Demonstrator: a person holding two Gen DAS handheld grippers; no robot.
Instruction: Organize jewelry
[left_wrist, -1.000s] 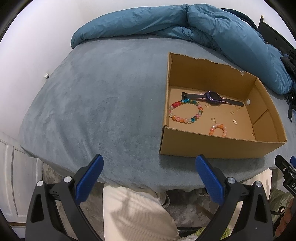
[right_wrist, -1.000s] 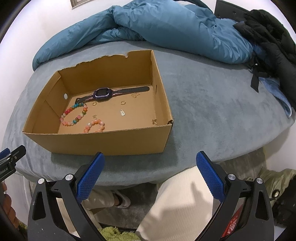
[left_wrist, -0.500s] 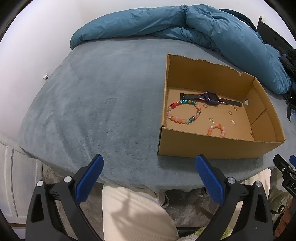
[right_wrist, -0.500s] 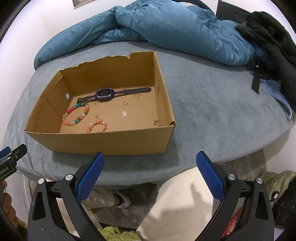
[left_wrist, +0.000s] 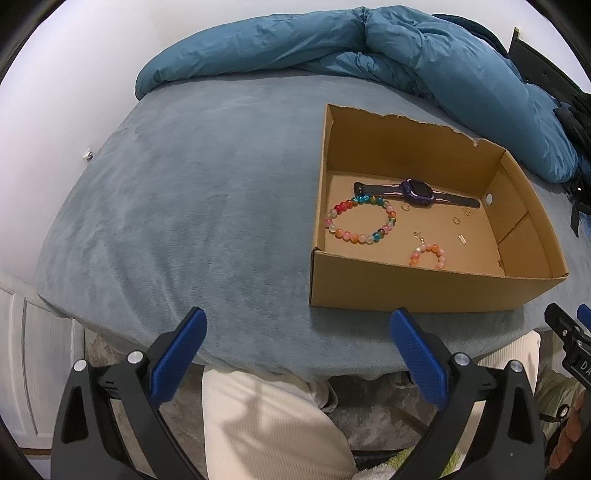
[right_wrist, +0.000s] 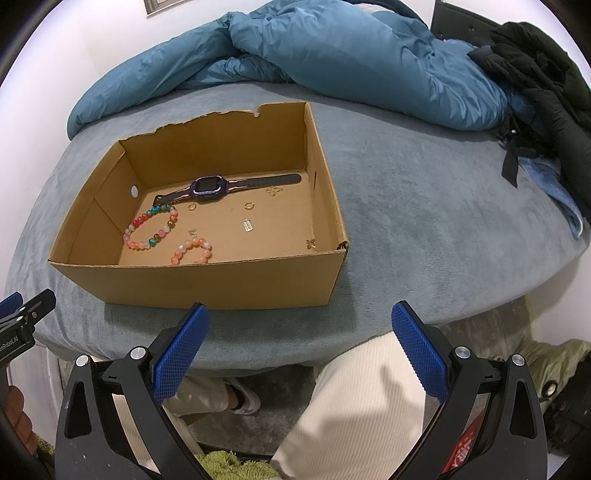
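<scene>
Looking on from the side, I saw very little had changed. Both cameras had crept a tiny bit nearer the cardboard box (right_wrist: 207, 284), so it looked a little bigger than a second before. The left hand-held gripper (left_wrist: 297, 341) was wide open and held nothing. The right hand-held gripper (right_wrist: 299, 341) was wide open and held nothing too. Both hung at the near edge of the bed (left_wrist: 177, 206), above the person's pale trousers (right_wrist: 354, 402).

Nothing in the box had moved. The purple watch (right_wrist: 210, 186) lay near the back wall. The big bead bracelet (right_wrist: 151, 229) and the small bead bracelet (right_wrist: 192, 251) lay in front, with tiny gold bits (right_wrist: 248, 225) close by. Sorting had not started yet, I think.
</scene>
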